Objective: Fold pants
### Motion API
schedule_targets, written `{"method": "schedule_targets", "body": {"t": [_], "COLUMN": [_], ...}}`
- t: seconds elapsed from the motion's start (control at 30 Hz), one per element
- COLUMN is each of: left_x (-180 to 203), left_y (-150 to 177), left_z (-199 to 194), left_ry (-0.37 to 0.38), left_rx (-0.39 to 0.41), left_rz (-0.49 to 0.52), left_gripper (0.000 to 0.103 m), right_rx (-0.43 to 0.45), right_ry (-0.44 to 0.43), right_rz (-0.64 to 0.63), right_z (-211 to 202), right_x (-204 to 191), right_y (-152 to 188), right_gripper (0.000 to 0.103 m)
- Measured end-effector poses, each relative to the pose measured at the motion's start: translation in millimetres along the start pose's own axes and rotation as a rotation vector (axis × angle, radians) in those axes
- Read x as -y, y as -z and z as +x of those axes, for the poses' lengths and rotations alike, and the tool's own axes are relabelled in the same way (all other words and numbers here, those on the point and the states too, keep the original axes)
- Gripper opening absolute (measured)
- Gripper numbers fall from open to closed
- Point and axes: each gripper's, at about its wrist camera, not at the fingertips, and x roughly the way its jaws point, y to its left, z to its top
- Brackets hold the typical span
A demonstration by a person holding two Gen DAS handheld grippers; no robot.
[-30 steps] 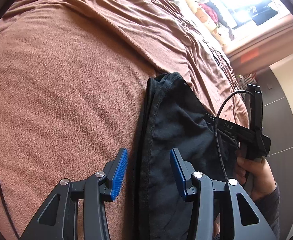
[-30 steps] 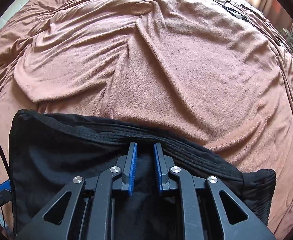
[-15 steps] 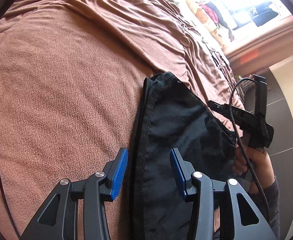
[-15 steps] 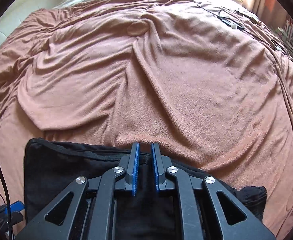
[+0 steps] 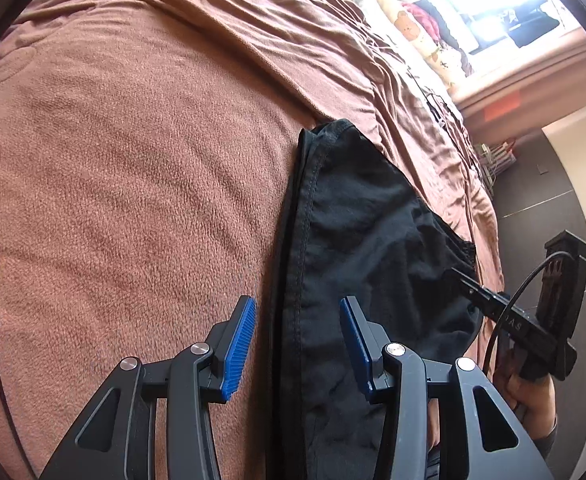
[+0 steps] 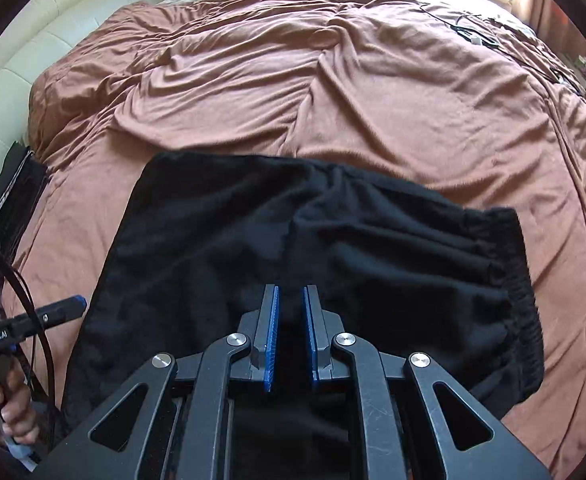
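Black woven pants [image 6: 333, 248] lie rumpled on the brown fleece blanket [image 5: 133, 160]; left tongs [image 5: 297, 344] gape wide, right tongs [image 6: 291, 336] stand slightly apart, gripping nothing

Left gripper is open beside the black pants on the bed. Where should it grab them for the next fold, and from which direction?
Judging by the left wrist view, take the stitched long edge of the pants. It runs straight ahead between the open fingers of the left gripper, lying flat on the brown blanket. Coming down from above and closing across the seam looks easiest; the ridge gives the pads a firm bite.
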Motion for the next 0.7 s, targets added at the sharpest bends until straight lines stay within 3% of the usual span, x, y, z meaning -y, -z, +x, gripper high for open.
{"method": "schedule_targets", "body": {"t": [0.33, 0.7], "left_x": [3, -2], "left_y": [26, 37], "left_z": [5, 4], "left_ry": [-0.004, 0.043], "left_rx": [-0.022, -0.044], "left_rz": [0.009, -0.004], "left_gripper": [0.047, 0.047], "right_rx": [0.024, 0.009], "right_ry": [-0.040, -0.001], "right_rz": [-0.002, -0.006], "right_z": [-31, -47], "right_x": [-2, -4], "right_y": [63, 101], "right_gripper": [0.009, 0.009]}}
